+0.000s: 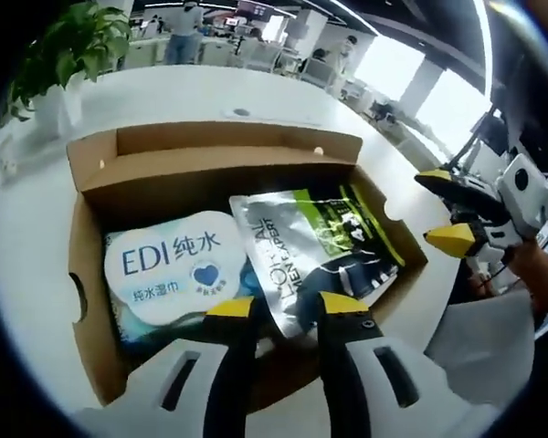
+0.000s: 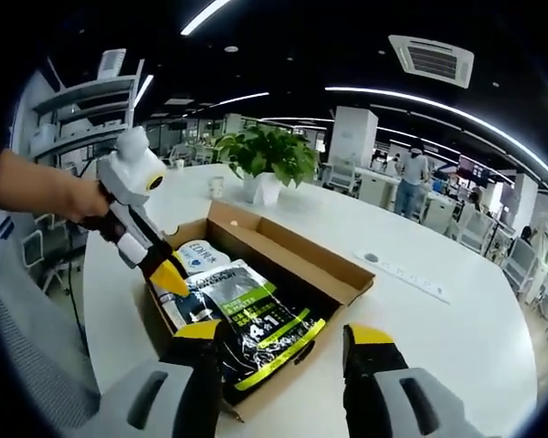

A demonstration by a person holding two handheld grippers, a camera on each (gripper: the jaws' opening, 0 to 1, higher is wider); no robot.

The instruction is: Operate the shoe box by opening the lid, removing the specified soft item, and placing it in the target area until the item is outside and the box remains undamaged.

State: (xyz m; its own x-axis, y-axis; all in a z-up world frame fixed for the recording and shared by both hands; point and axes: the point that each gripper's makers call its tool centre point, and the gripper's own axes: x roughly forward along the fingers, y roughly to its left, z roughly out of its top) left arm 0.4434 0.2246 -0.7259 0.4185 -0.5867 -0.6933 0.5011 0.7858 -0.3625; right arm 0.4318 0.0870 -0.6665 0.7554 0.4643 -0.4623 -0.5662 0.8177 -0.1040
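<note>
Ok, box open, left gripper fingers apart over silver pouch, right gripper spread too; pinch near edge, lift clear of cardboard.

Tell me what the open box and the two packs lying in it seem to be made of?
Box: looks like plain brown corrugated cardboard, matte, with raw cut edges and folded flaps. Silver-and-green pouch: probably foil or metallised plastic film, glossy, wrinkled, catching light. Wipes pack: apparently soft plastic film with a smooth white printed label; I can't be sure from here.
</note>
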